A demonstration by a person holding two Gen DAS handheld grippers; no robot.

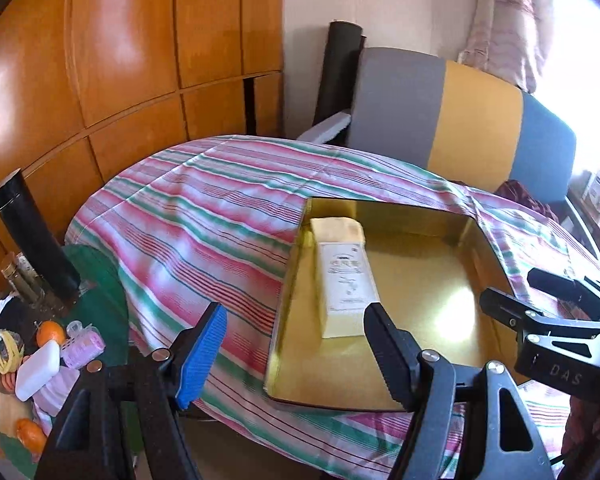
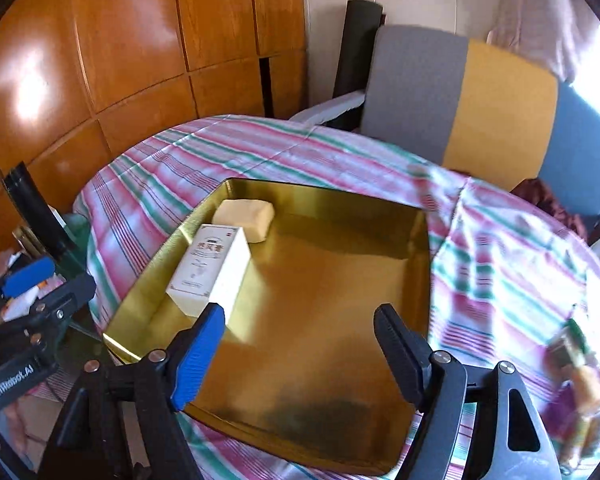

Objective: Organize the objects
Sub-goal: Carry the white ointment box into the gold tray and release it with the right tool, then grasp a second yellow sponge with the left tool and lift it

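Observation:
A gold metal tray [image 1: 440, 280] [image 2: 320, 300] lies on a table under a striped cloth [image 1: 204, 220]. In its left part lie a white printed box [image 1: 346, 288] [image 2: 210, 272] and, behind it, a cream soap-like block [image 1: 338, 230] [image 2: 246, 218]. My left gripper [image 1: 296, 344] is open and empty, above the tray's left edge near the box. My right gripper [image 2: 300, 344] is open and empty above the tray's near part; it also shows at the right in the left wrist view [image 1: 548, 304].
Left of the table a low green surface holds a pile: oranges [image 1: 50, 332], a white case [image 1: 38, 368], a pink hair roller [image 1: 82, 344], a black tube [image 1: 36, 240]. Blurred items lie on the cloth at right [image 2: 580, 360]. A grey-yellow-blue chair [image 1: 460, 116] stands behind.

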